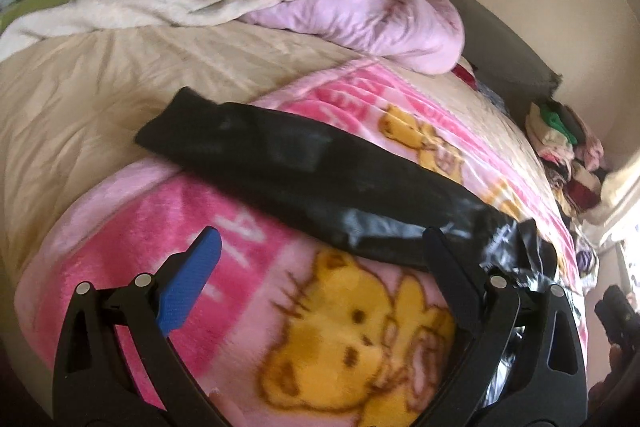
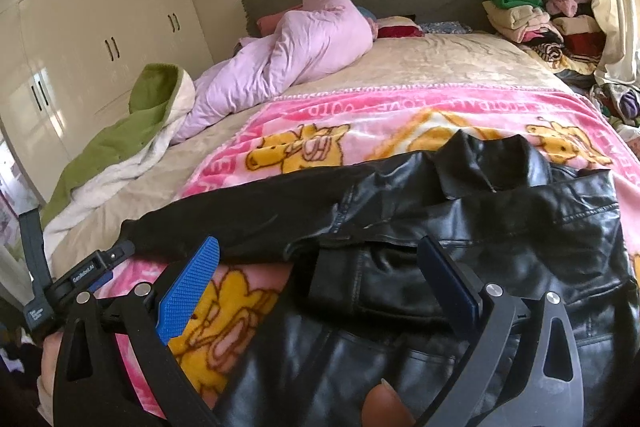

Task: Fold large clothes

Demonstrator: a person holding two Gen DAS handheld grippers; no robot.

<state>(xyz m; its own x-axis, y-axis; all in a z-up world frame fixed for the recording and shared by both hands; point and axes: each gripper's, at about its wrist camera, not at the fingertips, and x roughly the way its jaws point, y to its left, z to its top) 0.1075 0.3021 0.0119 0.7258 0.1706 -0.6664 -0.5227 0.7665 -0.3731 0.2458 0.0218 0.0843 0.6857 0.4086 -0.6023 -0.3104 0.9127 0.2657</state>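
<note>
Black leather jacket [image 2: 460,227]: spread on the pink cartoon blanket [image 2: 360,123] at the near end of the bed [image 2: 420,59], collar toward the headboard, one sleeve [image 1: 280,155] stretched out to the left. Left gripper [image 1: 320,259]: fingers apart, empty, just above the blanket beside the sleeve. Right gripper [image 2: 320,267]: fingers apart, empty, poised over the jacket body; a fingertip [image 2: 386,405] shows at the lower edge.

Black leather jacket [image 2: 460,267] lies open and rumpled on my pink cartoon blanket [image 2: 360,115]. Collar [image 2: 488,163] bunched toward twelve o'clock. One sleeve [image 1: 288,163] stretched flat toward nine o'clock, its fabric matte, the body glossy and creased.
</note>
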